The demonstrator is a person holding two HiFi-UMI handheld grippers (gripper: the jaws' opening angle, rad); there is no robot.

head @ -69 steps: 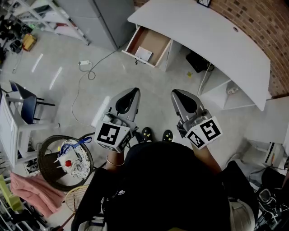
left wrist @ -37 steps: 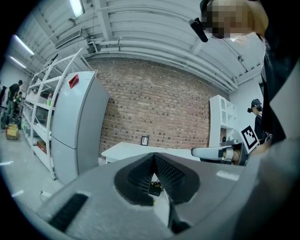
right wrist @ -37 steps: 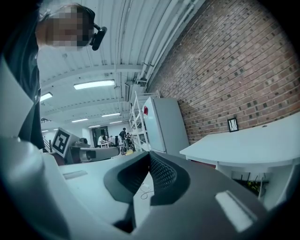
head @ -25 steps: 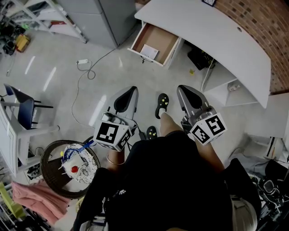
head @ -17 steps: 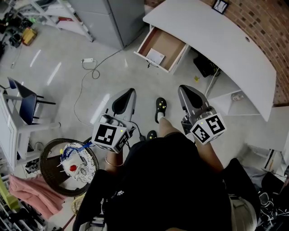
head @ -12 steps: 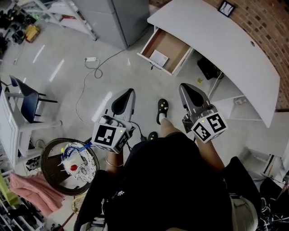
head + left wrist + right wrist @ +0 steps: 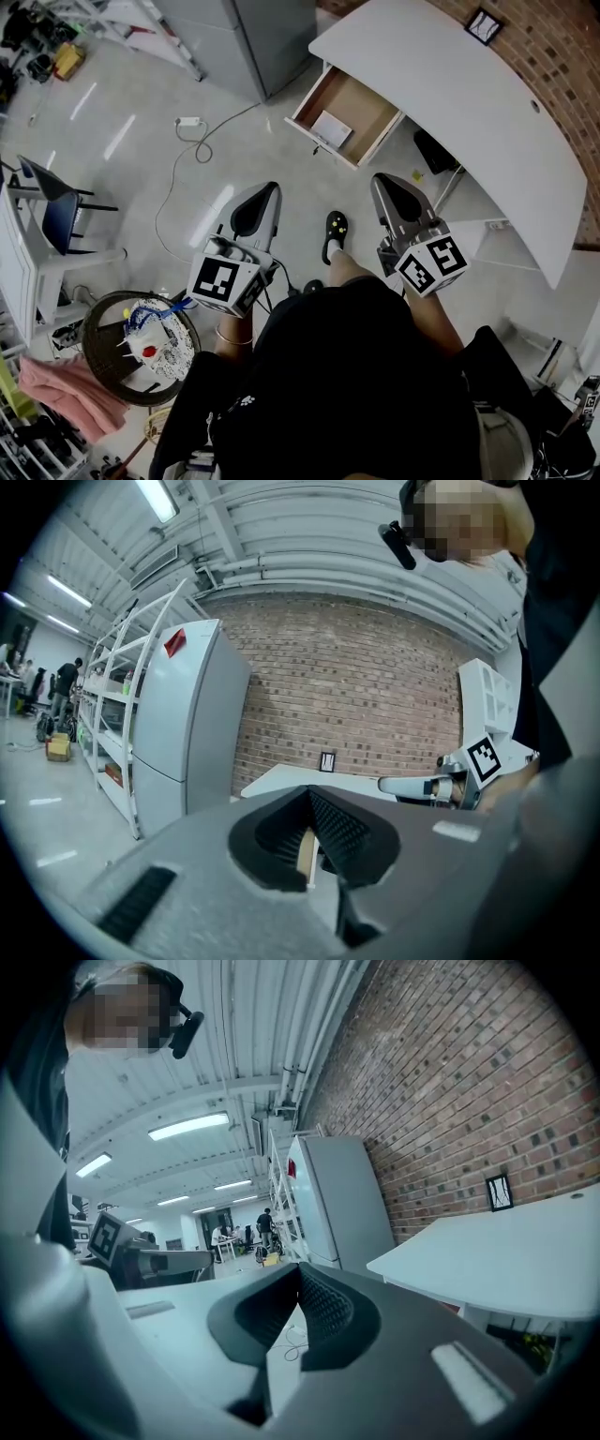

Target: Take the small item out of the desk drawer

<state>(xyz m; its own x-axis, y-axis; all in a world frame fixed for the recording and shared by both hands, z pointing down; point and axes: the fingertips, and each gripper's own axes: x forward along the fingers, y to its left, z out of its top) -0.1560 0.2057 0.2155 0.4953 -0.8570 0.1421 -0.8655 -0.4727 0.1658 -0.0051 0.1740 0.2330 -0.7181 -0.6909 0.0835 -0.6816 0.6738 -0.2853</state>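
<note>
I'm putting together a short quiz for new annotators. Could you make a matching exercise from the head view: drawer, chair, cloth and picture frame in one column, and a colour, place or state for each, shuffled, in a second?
Things
1. drawer
2. chair
3. cloth
4. picture frame

Descriptions
A. pink, bunched at the lower left
B. pulled open, with a white item inside
C. at the far edge of the white desk
D. blue, at the left edge

Pairs: 1-B, 2-D, 3-A, 4-C

Desk drawer (image 7: 362,101) nearer than before
</note>
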